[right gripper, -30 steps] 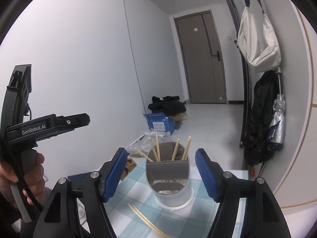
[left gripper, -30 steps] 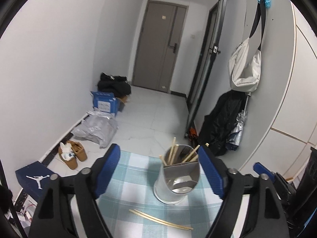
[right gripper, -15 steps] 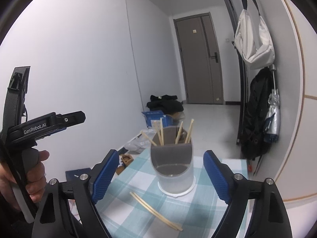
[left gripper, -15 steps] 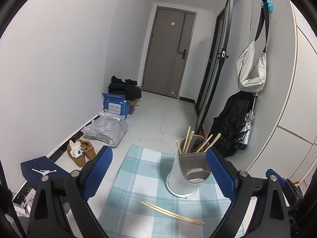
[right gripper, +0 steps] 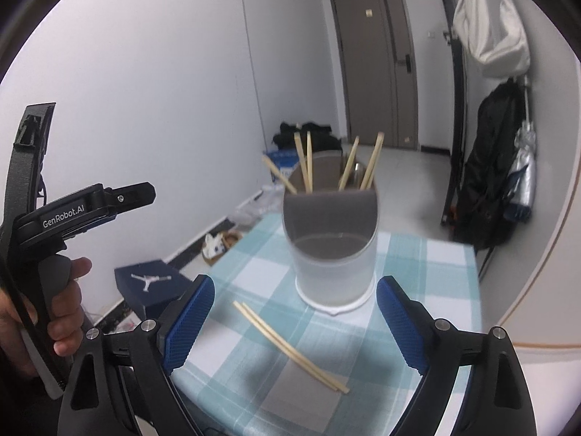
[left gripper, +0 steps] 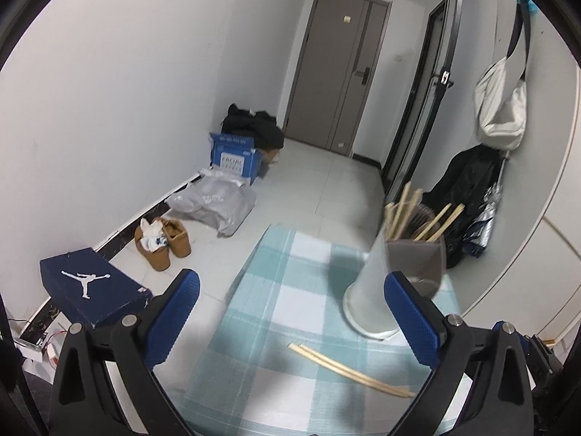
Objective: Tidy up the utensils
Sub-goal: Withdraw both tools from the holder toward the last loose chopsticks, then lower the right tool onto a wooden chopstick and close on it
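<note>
We see the left gripper (left gripper: 290, 312) w/ jaws wide, just been opening, nothing clamped; only cloth between the blue pads. Right gripper (right gripper: 294, 321) same: jaws spread, just been opening, empty. A loose chopstick pair (right gripper: 288, 348) lies flat on the checked tablecloth (right gripper: 417, 265), at 6 o'clock of the utensil holder (right gripper: 334, 250), near but not touching. Holder stands upright w/ more chopsticks (right gripper: 308, 167) leaning inside. A hand (right gripper: 54, 312) grips the left tool's handle at 9 o'clock in right view.

Home entryway: front door (left gripper: 345, 69); shoes (left gripper: 162, 241); hung bag (left gripper: 503, 109)
</note>
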The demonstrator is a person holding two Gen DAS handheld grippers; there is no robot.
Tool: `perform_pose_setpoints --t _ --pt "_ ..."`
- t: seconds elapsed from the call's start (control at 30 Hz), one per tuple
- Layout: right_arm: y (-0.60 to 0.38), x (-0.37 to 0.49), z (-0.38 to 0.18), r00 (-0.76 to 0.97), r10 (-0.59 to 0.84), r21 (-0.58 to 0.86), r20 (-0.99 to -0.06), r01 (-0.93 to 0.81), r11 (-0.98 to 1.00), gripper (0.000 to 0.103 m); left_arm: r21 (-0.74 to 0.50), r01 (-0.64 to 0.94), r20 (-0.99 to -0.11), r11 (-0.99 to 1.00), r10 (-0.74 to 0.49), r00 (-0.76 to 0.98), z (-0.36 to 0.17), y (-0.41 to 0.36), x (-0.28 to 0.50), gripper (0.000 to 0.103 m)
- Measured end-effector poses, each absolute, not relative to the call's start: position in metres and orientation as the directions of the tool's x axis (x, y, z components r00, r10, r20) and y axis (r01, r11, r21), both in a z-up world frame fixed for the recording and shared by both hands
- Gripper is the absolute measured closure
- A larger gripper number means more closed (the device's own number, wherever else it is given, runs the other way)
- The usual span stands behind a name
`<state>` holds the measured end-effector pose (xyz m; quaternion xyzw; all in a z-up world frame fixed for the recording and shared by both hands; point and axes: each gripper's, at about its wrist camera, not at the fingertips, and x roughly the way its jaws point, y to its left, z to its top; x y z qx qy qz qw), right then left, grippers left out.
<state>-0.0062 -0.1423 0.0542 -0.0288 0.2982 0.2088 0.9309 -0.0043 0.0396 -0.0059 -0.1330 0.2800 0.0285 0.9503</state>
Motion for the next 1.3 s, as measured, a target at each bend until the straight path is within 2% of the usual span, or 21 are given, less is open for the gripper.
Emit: perform_pose_setpoints --t 0.37,0.53,0.63,0.73,0.8,0.93,1.0,1.1,1.3 --pt "-0.110 0.036 -0.008 0.582 0.329 0.082 -0.744 -0.409 0.909 0.012 -0.337 -0.211 -0.693 0.917 -0.090 0.715 -0.042 0.078 0.026 0.003" --pt "-0.091 0.056 -0.035 0.473 0.320 0.087 -0.821 -0.450 0.889 0.014 -0.391 -0.262 -0.721 0.882 -0.117 0.683 -0.047 0.091 0.037 0.003" --pt "-0.080 0.065 -0.051 0.406 0.300 0.063 -0.863 -0.502 0.862 0.019 -0.405 -0.284 -0.727 0.869 -0.117 0.677 -0.048 0.097 0.040 0.003" --pt "-0.075 0.073 -0.064 0.359 0.259 0.025 -0.897 -0.542 0.840 0.028 -0.429 -0.306 -0.731 0.850 -0.127 0.671 -0.050 0.102 0.043 0.003" --pt "-0.073 0.077 -0.071 0.328 0.236 0.014 -0.915 -0.558 0.830 0.039 -0.448 -0.320 -0.734 0.835 -0.140 0.665 -0.052 0.106 0.045 0.003" --pt "-0.070 0.077 -0.075 0.299 0.220 -0.003 -0.928 -0.598 0.801 0.048 -0.468 -0.334 -0.740 0.818 -0.156 0.654 -0.054 0.106 0.046 0.003" --pt "-0.066 0.073 -0.074 0.305 0.201 -0.031 -0.931 -0.615 0.788 0.064 -0.468 -0.337 -0.743 0.817 -0.158 0.650 -0.055 0.107 0.048 0.003" --pt "-0.060 0.065 -0.073 0.304 0.181 -0.055 -0.935 -0.630 0.775 0.083 -0.470 -0.334 -0.744 0.817 -0.162 0.648 -0.054 0.105 0.050 0.003" --pt "-0.054 0.053 -0.071 0.275 0.168 -0.033 -0.946 -0.601 0.799 0.089 -0.472 -0.338 -0.750 0.814 -0.169 0.640 -0.057 0.107 0.051 0.003"
